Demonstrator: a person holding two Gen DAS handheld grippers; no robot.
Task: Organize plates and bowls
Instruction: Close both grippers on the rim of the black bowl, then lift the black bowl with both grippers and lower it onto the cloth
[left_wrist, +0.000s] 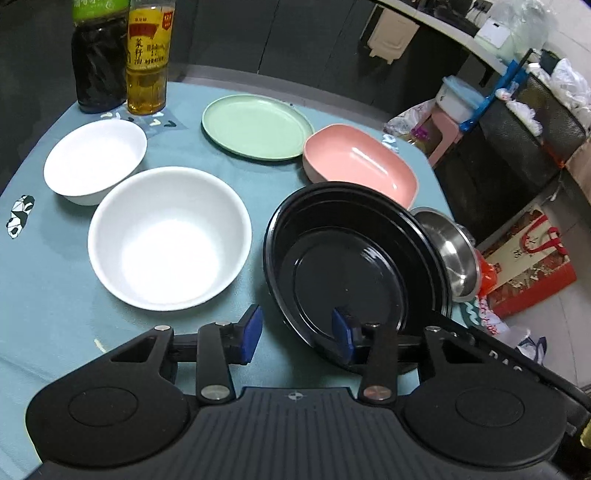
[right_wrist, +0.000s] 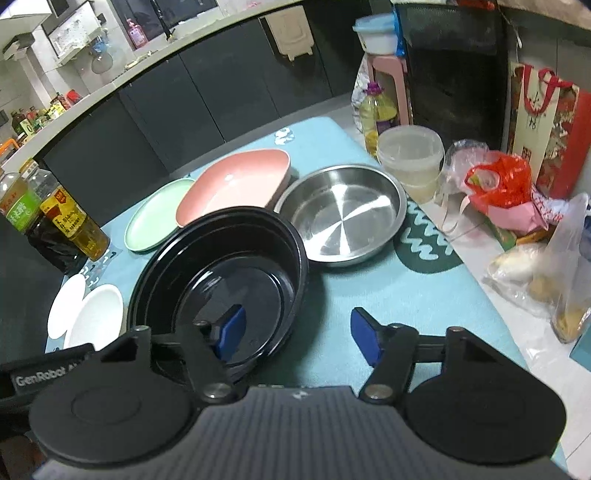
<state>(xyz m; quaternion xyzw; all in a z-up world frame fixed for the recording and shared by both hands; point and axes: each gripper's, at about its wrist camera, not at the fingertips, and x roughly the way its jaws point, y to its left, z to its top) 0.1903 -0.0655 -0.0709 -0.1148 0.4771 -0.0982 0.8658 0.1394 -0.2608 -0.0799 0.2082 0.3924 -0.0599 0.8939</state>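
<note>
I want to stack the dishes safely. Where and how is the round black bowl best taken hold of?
Probably by the rim of the round black bowl, on its near edge, one finger inside and one outside. The wall is thin and upright there. Both tools already straddle that edge: the left tool and the right tool. The far side is crowded by the pink rectangular dish and the steel pan.

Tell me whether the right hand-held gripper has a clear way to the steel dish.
Probably yes. The right hand-held gripper stands open, straddling the black bowl's near wall; the steel dish sits beyond, empty, with only bare tablecloth between.
</note>
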